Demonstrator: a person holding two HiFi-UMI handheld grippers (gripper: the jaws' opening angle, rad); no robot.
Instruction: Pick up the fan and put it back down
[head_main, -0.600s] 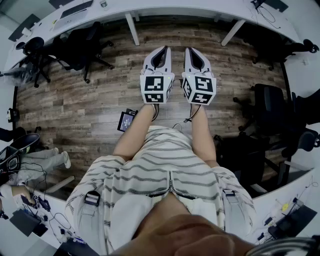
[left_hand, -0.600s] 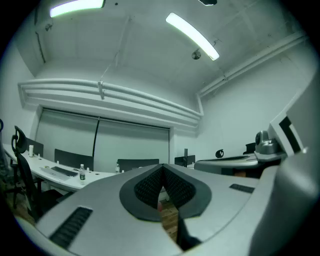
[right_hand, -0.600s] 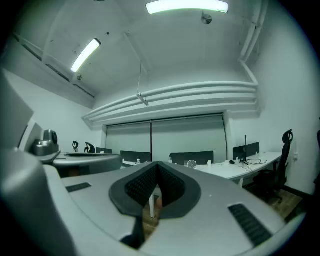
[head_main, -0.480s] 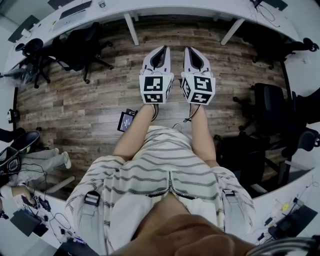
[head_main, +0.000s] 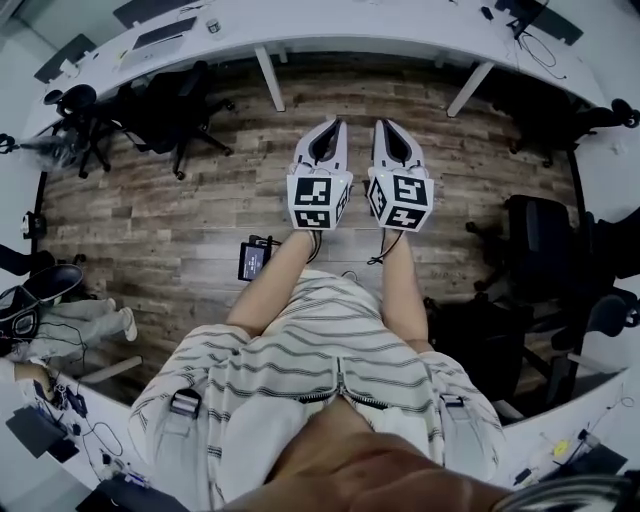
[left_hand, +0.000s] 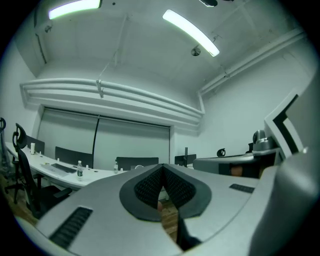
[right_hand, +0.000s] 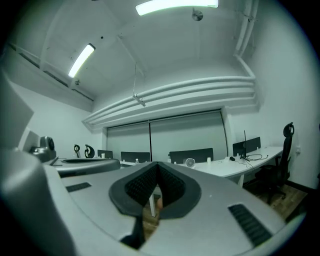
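The left gripper (head_main: 326, 128) and the right gripper (head_main: 386, 127) are level, side by side above the wooden floor (head_main: 190, 215), each with its jaws closed together and empty. The fan (right_hand: 190, 162) stands on the long white desk (right_hand: 235, 169), well apart from both.

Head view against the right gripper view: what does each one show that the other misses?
Only the head view: the person's striped shirt, forearms, and the marker cubes on the left gripper and right gripper. Only the right gripper view: ceiling lights and a small white fan standing on the desk, which I can't pick out from above. Both: the right gripper with its jaws closed on nothing, the white desk, black office chairs, wooden floor.
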